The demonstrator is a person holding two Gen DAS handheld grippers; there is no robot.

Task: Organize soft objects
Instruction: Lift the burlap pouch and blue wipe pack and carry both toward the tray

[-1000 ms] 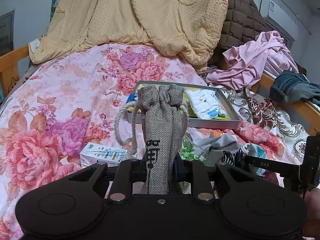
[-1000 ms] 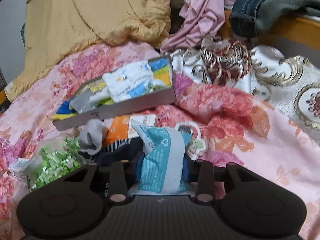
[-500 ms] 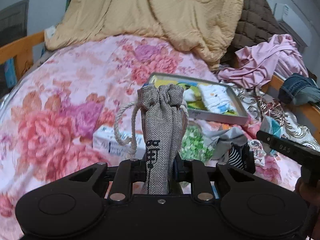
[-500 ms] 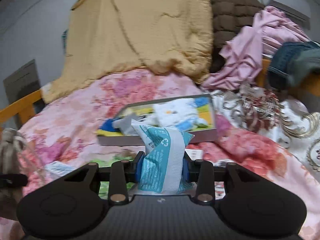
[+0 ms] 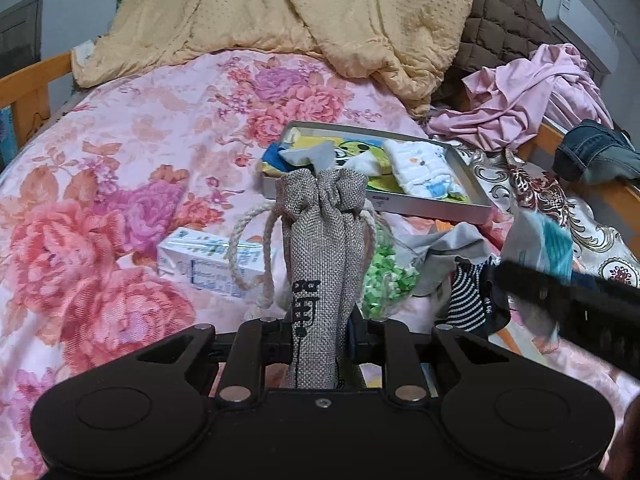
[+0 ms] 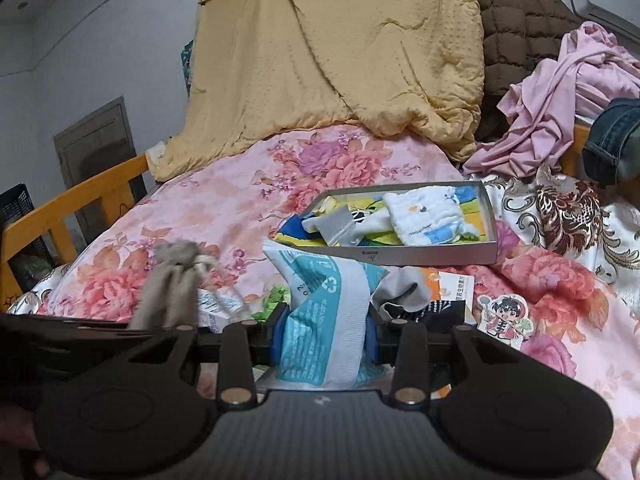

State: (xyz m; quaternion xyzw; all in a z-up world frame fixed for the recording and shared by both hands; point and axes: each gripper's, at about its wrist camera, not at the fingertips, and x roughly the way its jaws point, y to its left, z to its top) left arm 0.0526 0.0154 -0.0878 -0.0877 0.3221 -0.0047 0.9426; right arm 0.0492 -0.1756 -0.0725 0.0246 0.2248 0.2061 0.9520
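Your right gripper [image 6: 325, 338] has risen above the bed [image 6: 224, 216], clamped on the tissue pack [image 6: 326, 320]; your left gripper [image 5: 318, 344] pinches the burlap pouch [image 5: 324, 248].

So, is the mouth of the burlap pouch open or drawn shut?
Drawn shut: the burlap pouch is gathered tight at its top, with the cord hanging loose.

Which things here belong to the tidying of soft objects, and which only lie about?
For the job:
- burlap drawstring pouch, held in left gripper
- blue-and-white soft packet, held in right gripper
- grey tray with white cloth
- grey sock, striped sock

Lying about:
- yellow quilt
- pink garment
- jeans
- white carton
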